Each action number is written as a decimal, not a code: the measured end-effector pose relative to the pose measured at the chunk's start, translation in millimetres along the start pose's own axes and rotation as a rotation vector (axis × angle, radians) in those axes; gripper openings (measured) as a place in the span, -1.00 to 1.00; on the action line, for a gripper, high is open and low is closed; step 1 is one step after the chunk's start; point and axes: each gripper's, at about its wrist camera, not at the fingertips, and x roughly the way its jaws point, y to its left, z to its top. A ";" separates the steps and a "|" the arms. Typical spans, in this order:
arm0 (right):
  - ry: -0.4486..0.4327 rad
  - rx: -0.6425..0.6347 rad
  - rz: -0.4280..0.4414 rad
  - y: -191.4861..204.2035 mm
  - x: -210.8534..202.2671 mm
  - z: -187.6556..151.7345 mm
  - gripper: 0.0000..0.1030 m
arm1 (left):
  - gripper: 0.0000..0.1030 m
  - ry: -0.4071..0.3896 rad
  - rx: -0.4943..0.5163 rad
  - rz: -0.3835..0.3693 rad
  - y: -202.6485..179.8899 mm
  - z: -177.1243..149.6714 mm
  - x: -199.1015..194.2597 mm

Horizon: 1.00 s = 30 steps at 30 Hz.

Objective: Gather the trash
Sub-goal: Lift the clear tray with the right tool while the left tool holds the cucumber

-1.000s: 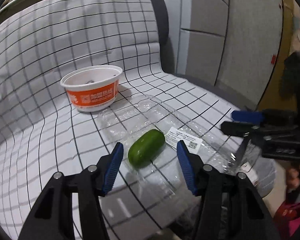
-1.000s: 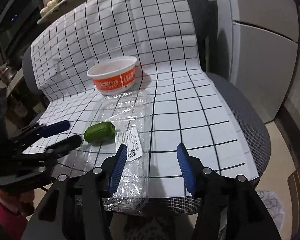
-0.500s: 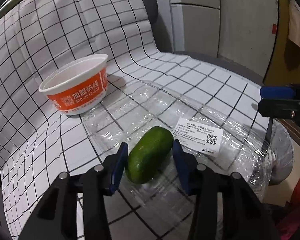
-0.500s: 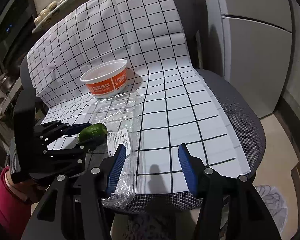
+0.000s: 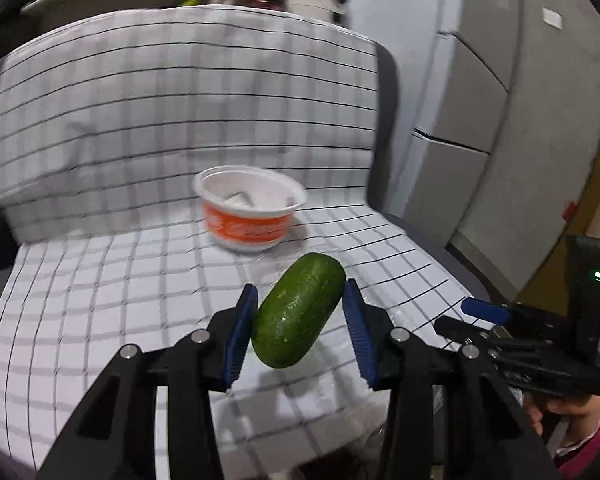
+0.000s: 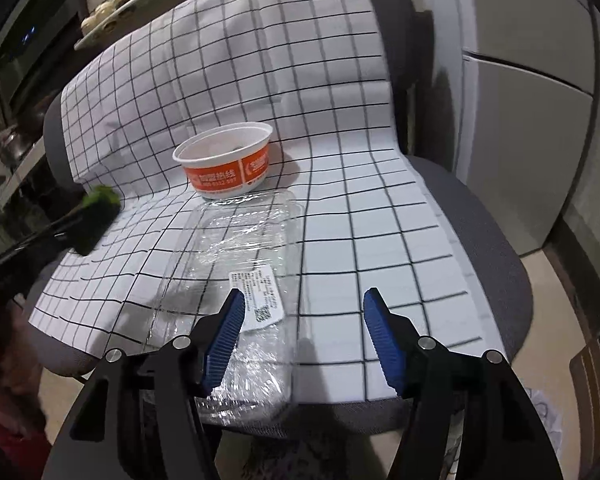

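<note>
Up off the clear plastic tray goes the green cucumber (image 5: 299,309); a second ago it lay in the tray, and now it hangs in the air above the checked cloth (image 5: 100,280). From the left wrist camera, the left gripper (image 5: 300,332) has the cucumber squeezed between its two blue pads. The jaws are about halfway shut, pressing on both sides of it. The cucumber sits tilted, with its far end higher. Behind it, an orange and white bowl (image 5: 249,213) stands on the cloth, and something white and small lies inside it. The cloth covers a grey chair (image 5: 428,240). At the right edge the right gripper (image 5: 466,314) shows from the side, with a hand (image 5: 556,440) under it.

From the right wrist camera, the right gripper (image 6: 305,340) holds nothing, and its jaws are opening wider. It hangs over the near end of the clear tray (image 6: 236,256), which lies on the cloth near the front of the seat. A white label (image 6: 260,300) is stuck on the tray, just past the left pad. The bowl (image 6: 224,160) stands touching the far end of the tray. Far off to the left, blurry, the cucumber (image 6: 100,200) shows as a green lump in the left gripper, above the cloth's left edge.
</note>
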 end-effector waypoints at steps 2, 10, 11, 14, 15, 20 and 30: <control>0.001 -0.015 0.005 5.7 8.0 1.1 0.04 | -0.17 0.013 -0.052 0.012 11.8 -9.3 -6.9; 0.060 -0.071 -0.021 15.6 45.9 9.5 -0.32 | -0.17 0.074 -0.138 0.038 42.3 -38.8 0.4; 0.068 -0.065 -0.021 14.4 49.2 10.3 -0.32 | -0.17 0.078 -0.138 0.037 43.1 -40.1 1.6; 0.102 -0.053 -0.026 11.5 62.4 12.2 -0.32 | -0.17 0.086 -0.131 0.034 42.1 -42.8 3.7; 0.109 -0.048 -0.027 10.7 65.8 11.8 -0.32 | -0.17 0.086 -0.130 0.035 41.6 -43.3 3.8; 0.115 -0.028 -0.018 6.5 71.0 9.6 -0.50 | -0.17 0.085 -0.126 0.042 39.8 -42.8 5.5; -0.007 0.022 0.043 1.9 7.7 9.6 -0.87 | -0.40 0.070 -0.095 0.042 25.5 -42.2 -5.7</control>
